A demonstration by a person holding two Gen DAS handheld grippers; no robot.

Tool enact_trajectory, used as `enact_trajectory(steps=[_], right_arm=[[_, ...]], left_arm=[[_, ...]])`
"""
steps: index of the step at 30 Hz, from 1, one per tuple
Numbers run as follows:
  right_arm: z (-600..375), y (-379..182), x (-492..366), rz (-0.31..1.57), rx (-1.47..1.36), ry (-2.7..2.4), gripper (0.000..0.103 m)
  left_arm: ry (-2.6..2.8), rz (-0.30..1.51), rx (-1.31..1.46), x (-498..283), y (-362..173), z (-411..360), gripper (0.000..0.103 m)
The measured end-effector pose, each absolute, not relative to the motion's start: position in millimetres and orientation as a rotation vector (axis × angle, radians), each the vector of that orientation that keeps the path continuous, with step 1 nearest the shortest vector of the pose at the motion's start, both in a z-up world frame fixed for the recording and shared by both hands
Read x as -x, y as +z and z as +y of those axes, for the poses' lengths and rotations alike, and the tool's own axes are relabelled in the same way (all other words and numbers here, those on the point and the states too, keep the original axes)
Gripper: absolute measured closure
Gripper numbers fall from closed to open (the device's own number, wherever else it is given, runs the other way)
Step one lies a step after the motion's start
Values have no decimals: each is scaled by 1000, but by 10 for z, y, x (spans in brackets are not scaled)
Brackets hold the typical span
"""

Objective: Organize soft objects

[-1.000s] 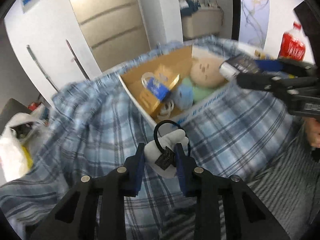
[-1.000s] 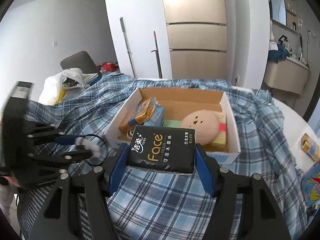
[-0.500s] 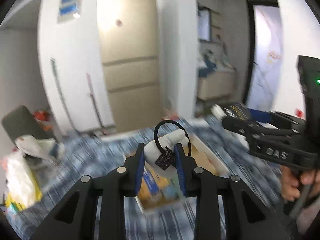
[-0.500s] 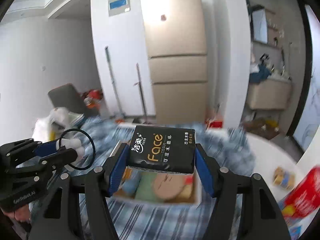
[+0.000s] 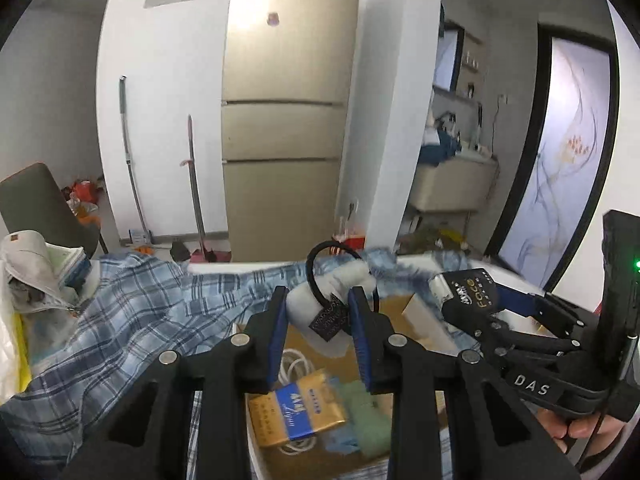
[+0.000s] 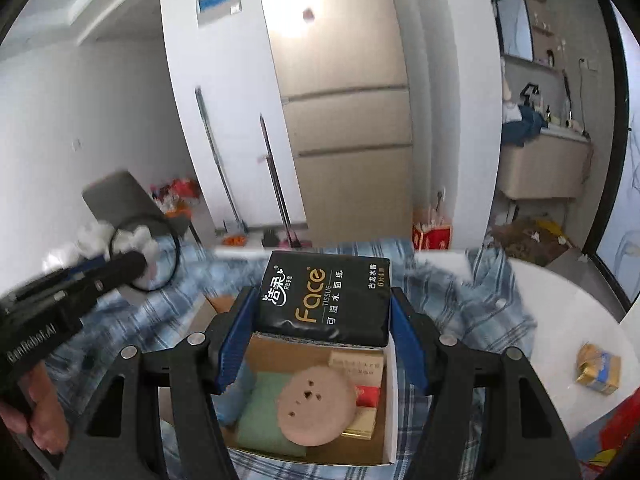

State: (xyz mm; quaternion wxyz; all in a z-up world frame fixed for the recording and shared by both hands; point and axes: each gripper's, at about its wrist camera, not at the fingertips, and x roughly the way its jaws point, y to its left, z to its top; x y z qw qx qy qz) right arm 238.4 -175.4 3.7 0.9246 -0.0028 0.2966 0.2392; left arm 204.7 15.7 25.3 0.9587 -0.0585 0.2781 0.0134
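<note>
The left gripper (image 5: 318,312) pinches a small white plush piece (image 5: 304,308) between its blue pads, a black elastic loop (image 5: 320,252) and a dark tag (image 5: 330,320) hanging from it. The right gripper (image 6: 320,320) clamps a black tissue pack (image 6: 326,300) by its two short sides (gold "Face" lettering faces the camera). Both held things hang above an open cardboard box (image 6: 390,412) that sits on a blue plaid cloth (image 5: 132,312).

In the box, seen from the right wrist, a round tan cushion (image 6: 316,404) with small holes lies over a green soft pad (image 6: 264,416), with a red and gold packet (image 6: 366,396) beside it. From the left wrist the box also shows a gold and blue packet (image 5: 296,408) and a coil of white cable (image 5: 294,364).

The cloth covers a white table (image 6: 560,320), where another gold and blue packet (image 6: 598,368) lies well apart from the box. Behind stand a beige refrigerator (image 6: 344,120), two long handles (image 6: 220,160) leaning on the wall, and a grey chair (image 5: 36,200).
</note>
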Motion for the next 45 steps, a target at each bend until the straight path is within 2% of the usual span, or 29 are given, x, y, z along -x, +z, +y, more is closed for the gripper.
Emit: enact_trajectory(steps=[7,8,10,11,12,13,15,23,27,30,31,32,35,39,45], right_arm=[[-1567,-402,-2581,714,117,484,39],[-1550,-431,-2585,722,127,488,39],[-1534,-479,-2579,731,138,495,36],[-1542,-488,-2576,731,141,498,34],[-1546,-485,-2565,724,142,501,26],[-1548,-475,-2556,715,141,500,21],[-1550,-450,-2536,694,136,493,18],[-1799,-118,-2538,645,48,450,17],[-1991,245,-2415,546,17,422,15],[-2153,523,-2197,441,1,397,1],[-2190,606,-2117,401,-5,390,0],[-2237,686,-2021,359,-12,383,0],[-2351,872,-1765,271,-34,391,0],[-2470,982,-1404,167,-76,405,0],[-2567,764,-955,45,-87,370,0]], left_arm=[[-7,685,162,-2289,-196,268,72],[-9,696,165,-2303,-222,275,69],[-1,695,164,-2302,-217,272,40],[5,669,163,-2268,-187,265,14],[10,629,161,-2223,-173,264,10],[11,585,157,-2173,-115,252,10],[6,541,122,-2102,-20,200,10],[-7,436,66,-1855,336,80,10],[7,347,62,-1564,593,63,10],[20,265,53,-1314,759,50,9],[27,237,47,-1225,812,41,7],[36,208,41,-1129,864,25,0],[66,114,35,-824,981,-21,0],[74,67,25,-509,994,-81,0],[99,51,33,-137,624,-93,0]])
